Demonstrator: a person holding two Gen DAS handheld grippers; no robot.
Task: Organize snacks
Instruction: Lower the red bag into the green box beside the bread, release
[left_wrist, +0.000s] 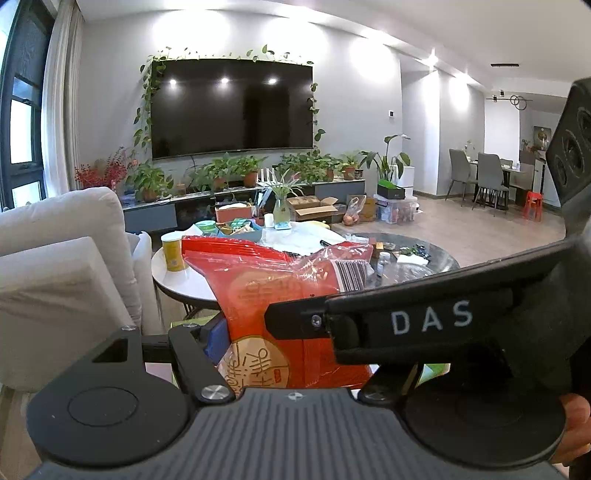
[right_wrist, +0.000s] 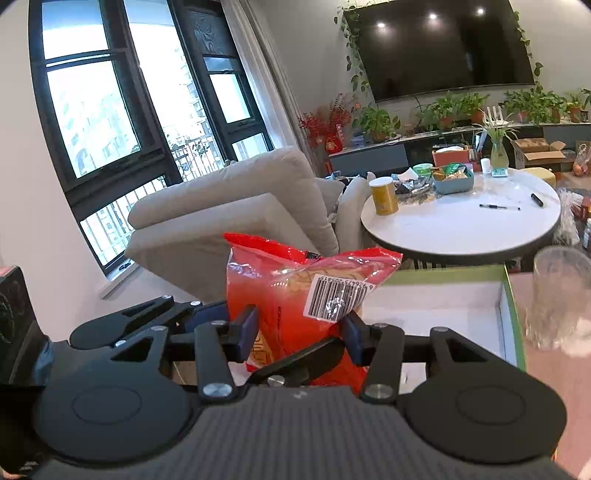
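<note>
The red snack bag (right_wrist: 295, 295) stands upright between the blue pads of the right gripper (right_wrist: 299, 332), which pinch its lower part from both sides; a white barcode label (right_wrist: 338, 295) faces the camera at about 1 o'clock on the bag. In the left wrist view the same red snack bag (left_wrist: 266, 295) fills the centre, and the left gripper (left_wrist: 266, 332) grips it too: its blue left pad (left_wrist: 214, 339) presses the bag's edge at 9 o'clock, while its other finger is hidden behind the right gripper's black finger marked "DAS" (left_wrist: 428, 317), which crosses in from 3 o'clock. A person's fingertip (left_wrist: 574, 424) shows at 4 o'clock.

Just behind the bag, at 2 o'clock in the right wrist view, lies an open green-rimmed box (right_wrist: 511, 295) with a white inside, and a clear crumpled plastic piece (right_wrist: 561, 295) sits at its 3 o'clock side.

Farther off, a pale cushioned sofa (right_wrist: 229, 206) stands at 11 o'clock and a round white table (right_wrist: 461, 229) at 1 o'clock. On the table are a yellow canister (right_wrist: 384, 195), a blue tray of snacks (right_wrist: 452, 181), pens and a vase of greenery (right_wrist: 498, 151).

Farthest away, a dark wall-mounted television (left_wrist: 232, 107) with trailing vines hangs above a low cabinet lined with potted plants (left_wrist: 236, 173); dining chairs (left_wrist: 480, 177) stand at 3 o'clock.
</note>
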